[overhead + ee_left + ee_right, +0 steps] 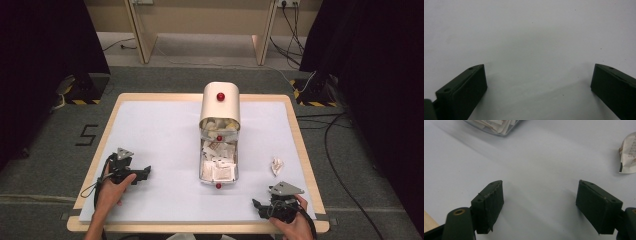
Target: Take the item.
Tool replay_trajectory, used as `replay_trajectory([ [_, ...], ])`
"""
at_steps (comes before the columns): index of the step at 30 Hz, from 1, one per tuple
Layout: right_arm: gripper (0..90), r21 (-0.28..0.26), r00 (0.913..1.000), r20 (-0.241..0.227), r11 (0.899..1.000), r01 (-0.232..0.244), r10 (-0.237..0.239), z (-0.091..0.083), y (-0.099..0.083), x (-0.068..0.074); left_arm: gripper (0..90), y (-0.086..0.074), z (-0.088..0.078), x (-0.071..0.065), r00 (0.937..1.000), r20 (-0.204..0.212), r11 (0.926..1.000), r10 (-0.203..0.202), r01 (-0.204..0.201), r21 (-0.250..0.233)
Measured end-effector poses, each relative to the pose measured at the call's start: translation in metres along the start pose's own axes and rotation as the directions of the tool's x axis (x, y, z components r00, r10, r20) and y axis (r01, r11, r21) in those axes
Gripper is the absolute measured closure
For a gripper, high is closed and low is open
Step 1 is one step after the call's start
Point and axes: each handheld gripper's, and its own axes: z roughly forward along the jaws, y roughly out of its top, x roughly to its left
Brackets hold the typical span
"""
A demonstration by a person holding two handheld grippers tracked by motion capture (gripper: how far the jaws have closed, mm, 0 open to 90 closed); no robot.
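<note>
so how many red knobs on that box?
3 visible: one on the raised lid, one at the middle of the box, one at its near end. Others may be hidden.

A small crumpled white packet (277, 165) with brown print lies loose on the table's pale mat, to the right of the open container and well apart from it; its printed wording is too blurred to read.
</note>
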Motion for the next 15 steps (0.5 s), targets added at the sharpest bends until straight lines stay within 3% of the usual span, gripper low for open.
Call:
replay_trajectory([
  [15, 22.6, -0.004, 1.0000, -0.006, 1.000, -0.005, 0.005, -0.0001, -0.0009, -0.0003, 0.0, 0.0000, 0.0000, 0.0000, 1.0000, 0.000, 1.0000, 0.000, 0.000, 0.000],
])
